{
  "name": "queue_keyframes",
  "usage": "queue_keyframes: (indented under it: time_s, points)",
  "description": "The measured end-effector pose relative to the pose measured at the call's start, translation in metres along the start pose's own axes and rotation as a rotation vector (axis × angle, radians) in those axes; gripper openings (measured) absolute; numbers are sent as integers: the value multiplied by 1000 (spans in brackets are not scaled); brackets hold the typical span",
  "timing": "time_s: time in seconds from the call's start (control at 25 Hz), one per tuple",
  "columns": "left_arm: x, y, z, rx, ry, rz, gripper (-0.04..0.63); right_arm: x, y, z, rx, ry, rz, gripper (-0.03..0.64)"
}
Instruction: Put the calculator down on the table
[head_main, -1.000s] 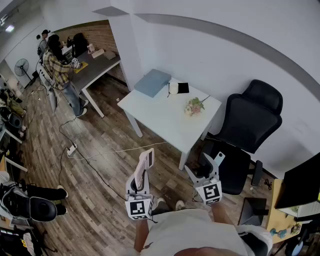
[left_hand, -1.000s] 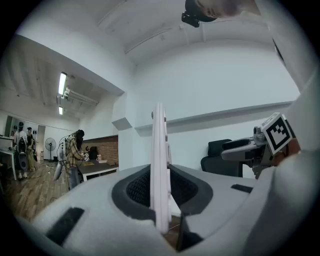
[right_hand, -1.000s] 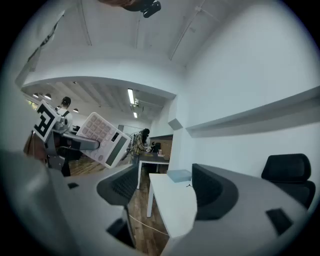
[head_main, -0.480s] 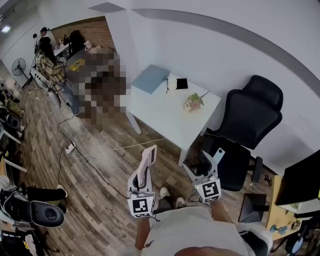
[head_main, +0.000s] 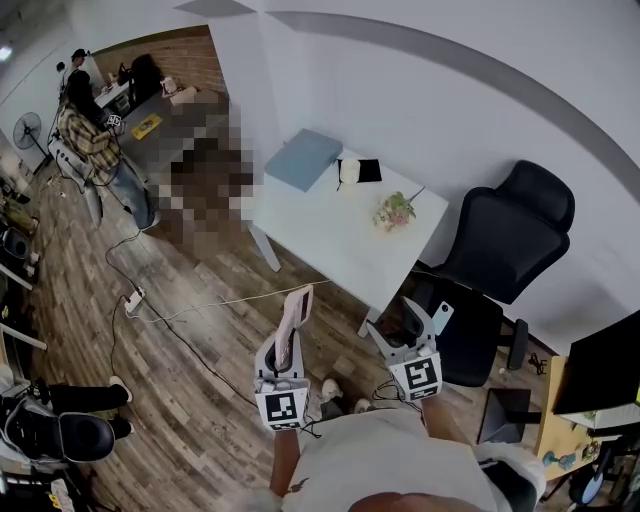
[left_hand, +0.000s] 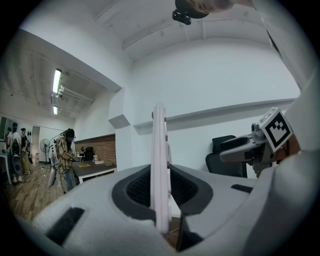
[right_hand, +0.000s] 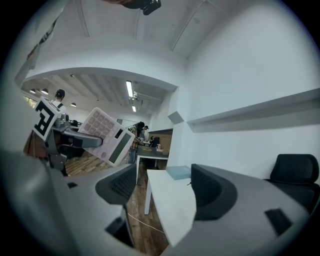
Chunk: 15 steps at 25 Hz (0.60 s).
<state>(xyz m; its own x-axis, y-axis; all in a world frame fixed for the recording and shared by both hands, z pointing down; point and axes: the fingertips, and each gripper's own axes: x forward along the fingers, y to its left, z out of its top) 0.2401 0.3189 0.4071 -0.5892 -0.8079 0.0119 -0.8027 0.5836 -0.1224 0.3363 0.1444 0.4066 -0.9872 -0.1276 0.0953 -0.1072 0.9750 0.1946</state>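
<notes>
Calculator (head_main: 294, 318) stands edge-up in the left gripper (head_main: 284, 348), whose jaws are clamped tight on its lower end, as the person closes on the white table (head_main: 330, 235) lying at twelve o'clock. Over the past second both grippers have edged toward the table, and its near corner now sits just ahead of them in the head view, though the calculator still hangs over the wooden floor (head_main: 200, 330), not yet above the tabletop. The hold has not loosened in that time. The right gripper (head_main: 420, 322), at three o'clock of the left, has its jaws spread wide with nothing between them; its own view shows only the table beyond. A black office chair (head_main: 505, 250) stands at two o'clock, while a blue book (head_main: 303, 160) and a small bunch of flowers (head_main: 393, 211) occupy the far side of the table, leaving its near half bare. The approach looks well under way, but the setting-down has yet to begin: the calculator must first be carried over the table, lowered flat and let go.
</notes>
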Motion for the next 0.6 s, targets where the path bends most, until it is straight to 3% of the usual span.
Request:
queue_keyframes:
  time_s: [0.6]
  points:
    - [43, 64, -5, -15, -36, -39, 71, 64, 22, 13, -2, 10, -36, 344]
